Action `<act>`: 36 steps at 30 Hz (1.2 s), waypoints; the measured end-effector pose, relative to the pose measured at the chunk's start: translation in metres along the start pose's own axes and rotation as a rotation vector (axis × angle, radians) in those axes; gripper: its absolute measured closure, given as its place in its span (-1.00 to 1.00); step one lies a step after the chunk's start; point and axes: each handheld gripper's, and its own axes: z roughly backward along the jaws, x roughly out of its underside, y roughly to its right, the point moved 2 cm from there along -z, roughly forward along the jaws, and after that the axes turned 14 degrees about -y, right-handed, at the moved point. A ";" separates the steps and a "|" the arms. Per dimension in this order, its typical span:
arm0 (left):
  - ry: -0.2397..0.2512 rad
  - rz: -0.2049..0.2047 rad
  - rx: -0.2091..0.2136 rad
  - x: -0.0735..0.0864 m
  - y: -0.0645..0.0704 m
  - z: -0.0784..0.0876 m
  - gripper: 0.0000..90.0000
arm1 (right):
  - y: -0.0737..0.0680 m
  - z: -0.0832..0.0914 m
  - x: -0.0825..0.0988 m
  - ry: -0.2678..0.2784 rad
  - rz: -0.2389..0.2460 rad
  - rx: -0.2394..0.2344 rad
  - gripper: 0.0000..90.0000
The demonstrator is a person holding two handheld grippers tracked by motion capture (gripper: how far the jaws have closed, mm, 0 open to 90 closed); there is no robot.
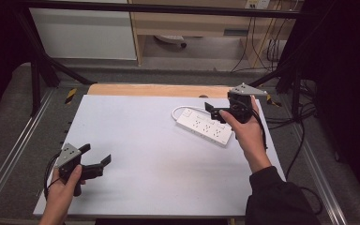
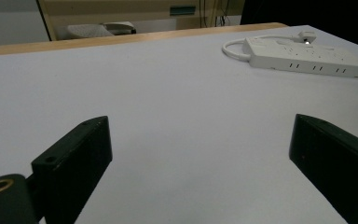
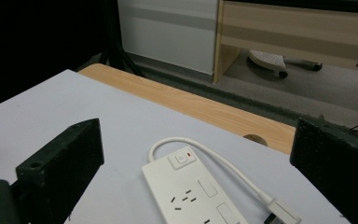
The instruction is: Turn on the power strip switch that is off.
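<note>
1. High view: the left gripper (image 1: pixel 96 157) sits at the lower left of the frame, over the near left corner of the white table (image 1: pixel 145 159). The left hand (image 1: pixel 65 185) grips its handle from below, with the forearm cut off by the bottom edge.
2. Its jaws stand wide apart and hold nothing; in the left gripper view they frame bare tabletop.
3. The right gripper (image 1: pixel 215 112) is at the upper right of the high view, held by the right hand (image 1: pixel 246 131), whose dark sleeve (image 1: pixel 274 197) comes up from the lower right corner.
4. Its jaws are also spread wide and grip nothing. They hang over the far end of the strip (image 1: pixel 205 125), and whether they touch it I cannot tell.
5. The strip, a white power strip, lies flat and slanted right of centre, near the table's far right edge.
6. In the right gripper view its switch (image 3: pixel 182 157) shows a red dot, a white cord (image 3: pixel 223 163) loops round to a plug (image 3: pixel 282 212), and the strip's near end is cut off by the bottom edge.
7. In the left gripper view the strip lies at the upper right, well apart from the jaws.
</note>
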 end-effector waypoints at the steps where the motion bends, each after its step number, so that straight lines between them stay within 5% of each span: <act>1: 0.000 0.000 0.001 0.000 0.000 0.000 -0.87 | 0.000 -0.001 -0.001 0.004 -0.002 0.002 -0.93; 26: -0.006 -0.010 0.001 0.000 0.001 0.000 -0.87 | 0.009 -0.066 -0.008 -0.068 -0.051 0.008 -0.87; 36: -0.012 -0.018 0.005 0.000 0.002 -0.001 -0.87 | 0.013 -0.086 -0.011 -0.116 -0.035 0.021 -0.86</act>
